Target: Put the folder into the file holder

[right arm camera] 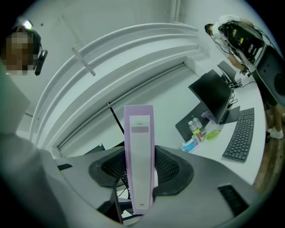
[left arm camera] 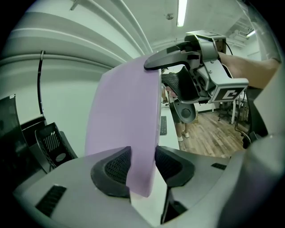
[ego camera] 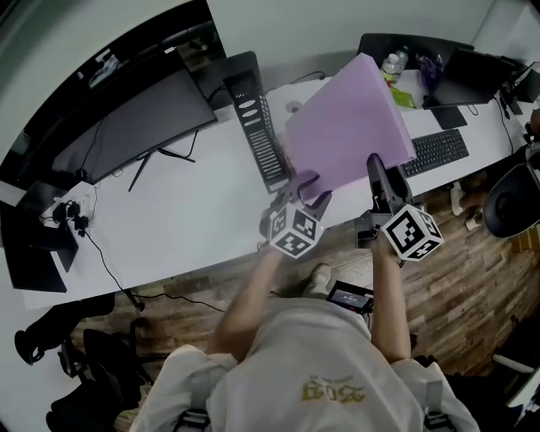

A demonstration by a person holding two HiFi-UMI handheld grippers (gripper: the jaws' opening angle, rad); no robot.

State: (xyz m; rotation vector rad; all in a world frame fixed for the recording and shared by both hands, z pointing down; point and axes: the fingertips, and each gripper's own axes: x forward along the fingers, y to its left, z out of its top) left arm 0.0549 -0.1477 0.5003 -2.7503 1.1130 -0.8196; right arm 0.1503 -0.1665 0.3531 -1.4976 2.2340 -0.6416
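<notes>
A long white table (ego camera: 169,219) runs along a pale wall, above a wood-plank floor (ego camera: 472,278). On the table stand a dark monitor (ego camera: 143,118) at the left, a black file holder (ego camera: 256,126) near the middle, and a keyboard (ego camera: 434,152) and a bottle (ego camera: 392,65) further right. A dark office chair (ego camera: 510,202) sits at the right end.

The purple folder (ego camera: 350,126) is in the air over the table, just right of the file holder and clear of it, tilted with its broad face towards the head camera. The left claw (ego camera: 304,187) pinches its lower left corner, and the right claw (ego camera: 377,173) pinches its near edge further right. Both claws stand narrow, closed on the folder.

The head view gives the layout but hides the pads. The left gripper view shows the folder's sheet edge-on between the mesh pads, with the right claw clamped higher up the same edge and the file holder low at the left. The right gripper view shows only the folder's labelled spine upright between its pads, with a ceiling light strip (left arm camera: 181,11) visible only from the left one.
</notes>
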